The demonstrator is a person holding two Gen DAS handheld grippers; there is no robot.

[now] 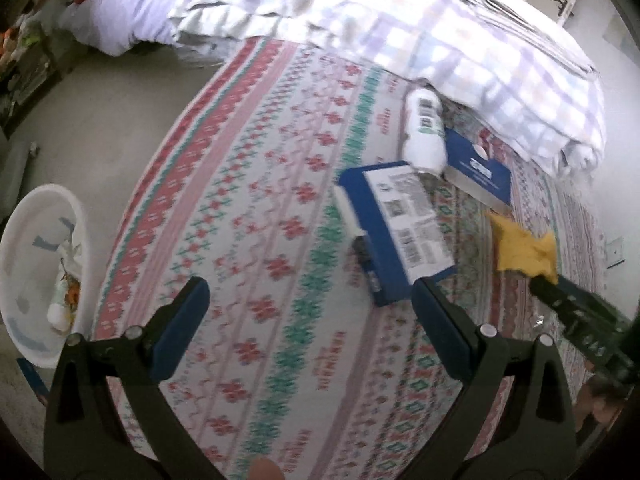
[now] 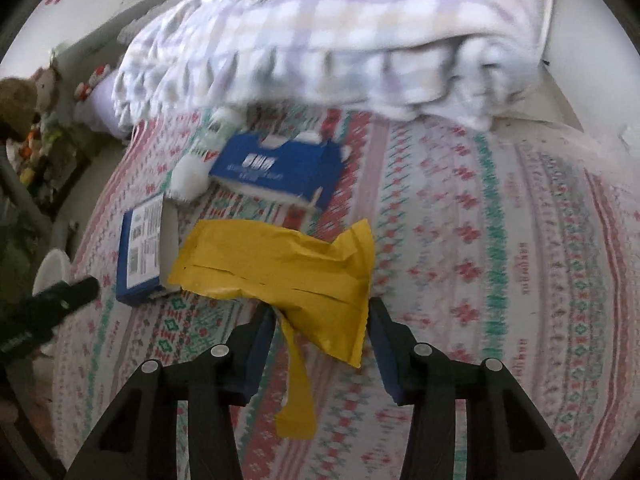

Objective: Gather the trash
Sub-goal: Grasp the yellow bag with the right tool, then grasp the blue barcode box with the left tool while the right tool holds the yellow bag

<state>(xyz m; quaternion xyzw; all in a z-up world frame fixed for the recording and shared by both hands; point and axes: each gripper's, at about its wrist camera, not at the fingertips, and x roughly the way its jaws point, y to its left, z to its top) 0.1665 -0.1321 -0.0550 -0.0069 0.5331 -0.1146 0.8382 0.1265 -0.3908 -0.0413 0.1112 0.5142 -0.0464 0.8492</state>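
**Trash scattered on patterned bed sheet**

Patterned bed sheet in red, green and white is seen across both views, with a checked blanket bunched at its far side. A white bin with scraps inside is seen on the floor beside the bed, left of the left gripper. Left gripper fingers are spread wide above the sheet, nothing held; the right finger tip is just beside a blue box with a printed label. A white bottle lies beyond it, touching a second blue box near the blanket edge. A yellow padded envelope, crumpled and torn, is gripped at its near end by the right gripper, fingers narrowed on it. Whether the envelope is lifted clear of the sheet cannot be told. Both views are motion-blurred.
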